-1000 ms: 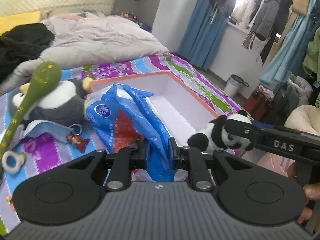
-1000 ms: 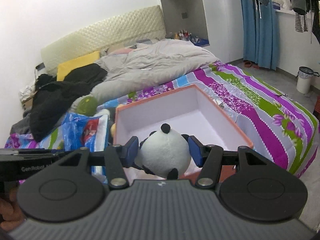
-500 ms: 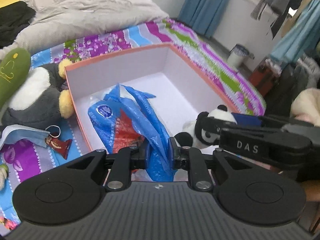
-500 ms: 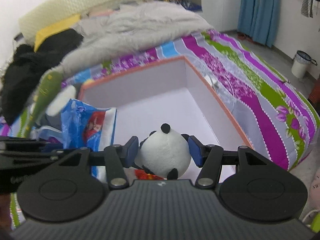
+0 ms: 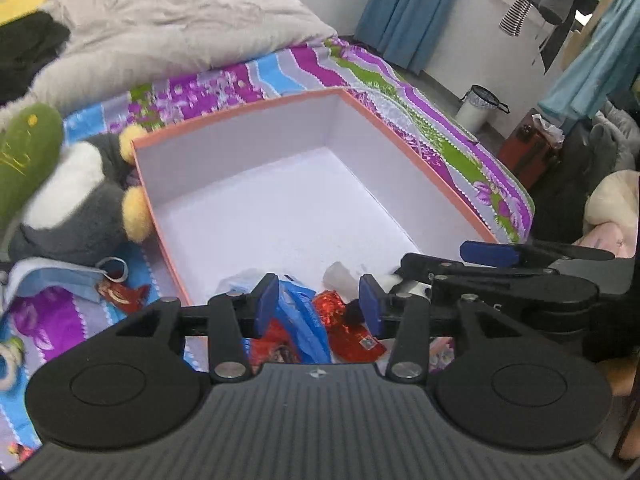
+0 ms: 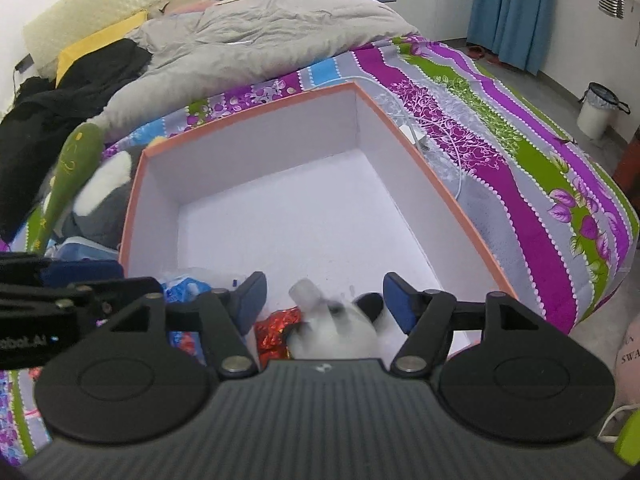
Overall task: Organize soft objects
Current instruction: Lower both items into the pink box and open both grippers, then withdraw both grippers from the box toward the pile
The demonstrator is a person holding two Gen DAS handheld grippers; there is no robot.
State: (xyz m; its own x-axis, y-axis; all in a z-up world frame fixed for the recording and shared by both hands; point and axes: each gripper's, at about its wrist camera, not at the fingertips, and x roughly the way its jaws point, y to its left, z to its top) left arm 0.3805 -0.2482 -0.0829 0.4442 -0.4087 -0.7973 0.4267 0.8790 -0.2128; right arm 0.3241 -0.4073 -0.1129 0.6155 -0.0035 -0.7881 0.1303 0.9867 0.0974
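Observation:
An orange-rimmed box with a white inside (image 5: 224, 120) (image 6: 448, 184) lies on the bed. My left gripper (image 5: 318, 306) is open over its near end; the blue plastic bag with red packets (image 5: 304, 320) lies in the box below it. My right gripper (image 6: 324, 300) is open; the panda plush (image 6: 340, 336), blurred, sits in the box's near end between and below its fingers. The bag also shows in the right wrist view (image 6: 184, 286). The right gripper shows in the left wrist view (image 5: 488, 272).
A grey, white and yellow penguin plush (image 5: 80, 200) and a green plush (image 5: 24, 148) lie left of the box. A face mask (image 5: 52, 280) lies near them. A grey duvet (image 6: 256, 36) and black clothes (image 6: 60, 92) are behind. A bin (image 6: 598, 110) stands on the floor.
Both grippers moved over the box and opened. The blue bag and the panda plush dropped out of them into the box's near end.

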